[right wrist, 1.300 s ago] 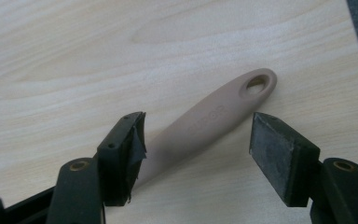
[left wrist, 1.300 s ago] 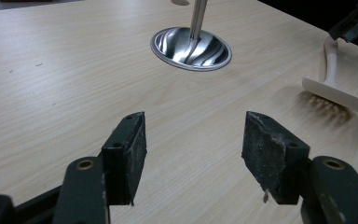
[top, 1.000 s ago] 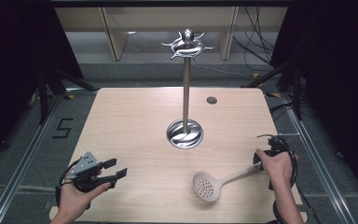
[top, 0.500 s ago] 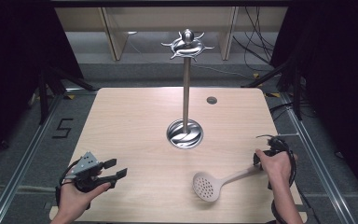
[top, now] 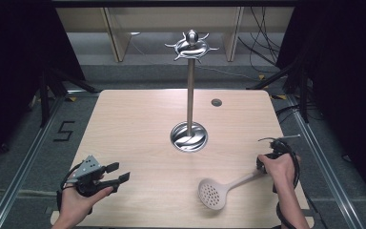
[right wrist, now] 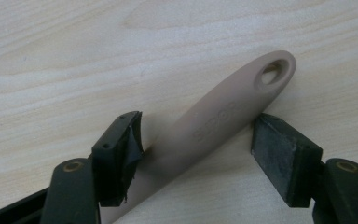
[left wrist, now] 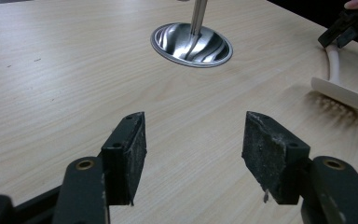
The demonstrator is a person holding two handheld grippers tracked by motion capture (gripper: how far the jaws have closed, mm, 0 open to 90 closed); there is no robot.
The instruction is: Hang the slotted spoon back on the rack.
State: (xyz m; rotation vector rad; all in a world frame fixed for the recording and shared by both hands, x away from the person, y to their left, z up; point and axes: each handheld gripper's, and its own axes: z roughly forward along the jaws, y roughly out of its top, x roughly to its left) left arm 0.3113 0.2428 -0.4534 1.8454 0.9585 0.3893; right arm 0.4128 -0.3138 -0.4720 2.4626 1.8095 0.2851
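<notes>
A beige slotted spoon (top: 213, 193) lies flat on the wooden table (top: 138, 124) at the front right, its handle (right wrist: 219, 121) pointing toward the right edge. My right gripper (top: 263, 164) is open and low over that handle's end. In the right gripper view the handle runs slantwise between the two pads of the right gripper (right wrist: 198, 140), its hanging hole just beyond them. My left gripper (top: 120, 171) is open above bare wood at the front left, nothing between its pads (left wrist: 129, 154). A tall metal stand (top: 190, 95) with hooks on top rises from a round base (left wrist: 191, 44) at mid-table.
A small dark disc (top: 216, 102) is set in the table behind the stand to the right. The left gripper view shows the spoon (left wrist: 342, 93) and the right gripper (left wrist: 349, 25) at its far right. Dark floor and cables surround the table.
</notes>
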